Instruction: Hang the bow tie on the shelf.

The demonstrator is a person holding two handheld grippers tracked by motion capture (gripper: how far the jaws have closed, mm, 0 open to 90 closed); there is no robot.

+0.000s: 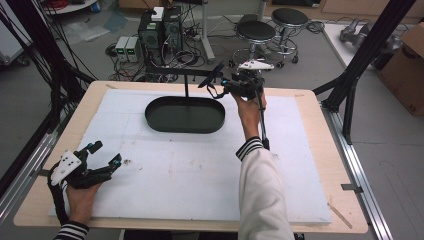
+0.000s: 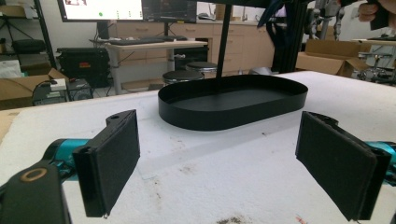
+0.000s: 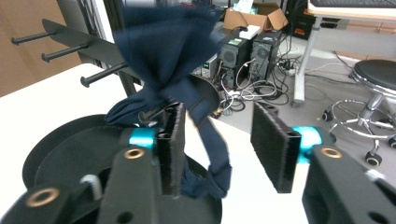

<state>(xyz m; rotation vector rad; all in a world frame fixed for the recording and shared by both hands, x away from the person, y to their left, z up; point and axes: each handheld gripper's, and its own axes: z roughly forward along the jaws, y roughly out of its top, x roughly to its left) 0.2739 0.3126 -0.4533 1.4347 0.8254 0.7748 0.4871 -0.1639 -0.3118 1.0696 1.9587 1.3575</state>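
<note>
- The right gripper (image 3: 217, 144) hovered, jaws spread, beside a dark blue cloth (image 3: 163, 51) hanging on the rack's peg (image 3: 100, 74) (above the black oval tray (image 1: 185, 115)).
- The left gripper (image 2: 217, 163), jaws spread, rested on the counter (image 1: 200, 170).

A lab or research workroom.
Computer towers (image 1: 161, 31) with tangled cables on the floor, rolling stools (image 1: 256, 33), monitors (image 2: 125, 9) on desks, cardboard boxes (image 1: 406, 61), black frame struts.
</note>
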